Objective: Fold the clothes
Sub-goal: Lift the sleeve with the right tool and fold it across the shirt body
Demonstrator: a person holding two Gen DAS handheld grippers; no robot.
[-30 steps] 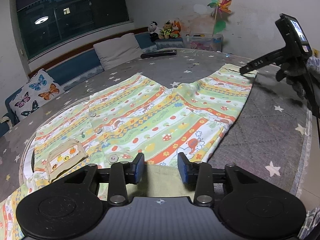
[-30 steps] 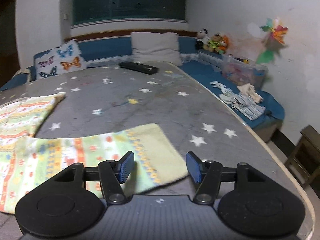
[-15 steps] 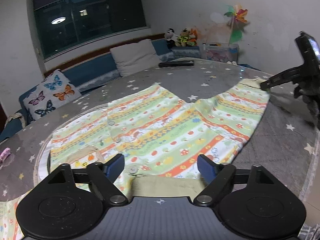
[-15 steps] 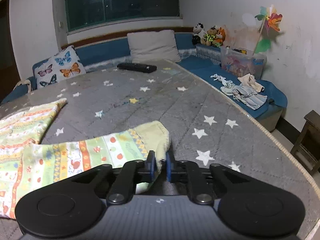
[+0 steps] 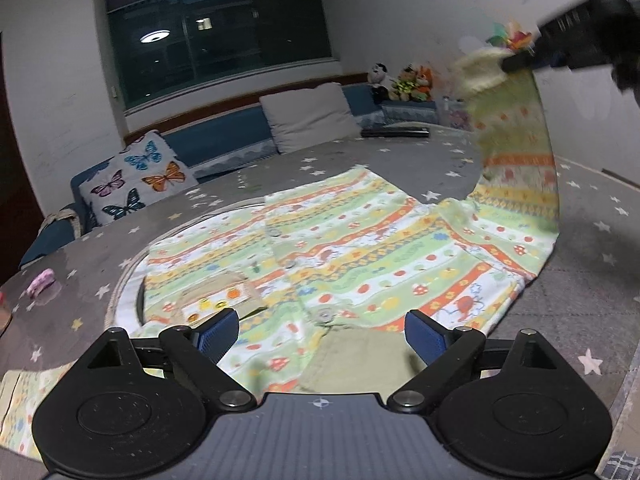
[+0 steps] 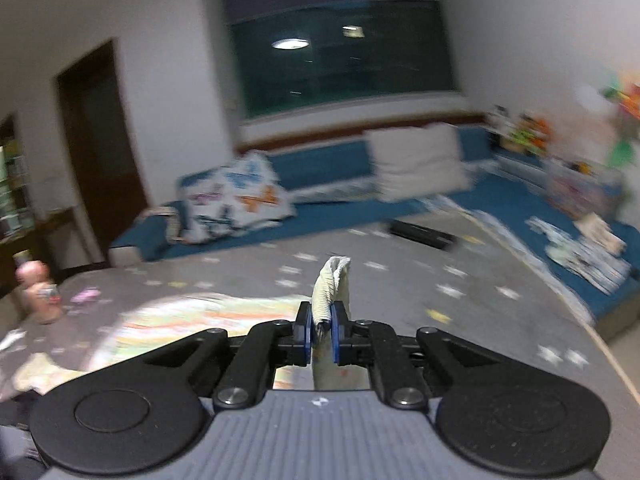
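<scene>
Lifting one end of the striped, fruit-and-mushroom-printed cotton baby garment (image 5: 372, 264), the right gripper (image 6: 321, 334) has its two blue pads clamped together on a pale yellow ribbed cuff (image 6: 330, 286), which stands up between the pads. A second ago that cuff lay flat on the grey star-patterned quilted bed cover (image 5: 448, 156) with the jaws apart on either side of it; half a second ago the pads had shut on it, and now the cuff and its trouser leg hang in the air at the upper right of the left wrist view, blurred by motion. The left gripper (image 5: 322, 334) has changed the other way: its jaws, near together a second ago, are opening and stand wide, with the olive-green collar end of the garment (image 5: 352, 356) lying beneath them untouched. The rest of the garment lies spread on the bed cover, near the butterfly-print cushion (image 5: 138, 182) and well apart from the black remote control (image 5: 394, 133). Judged from this, a fold of the lifted leg over the body has begun, and nothing pins the near end.
</scene>
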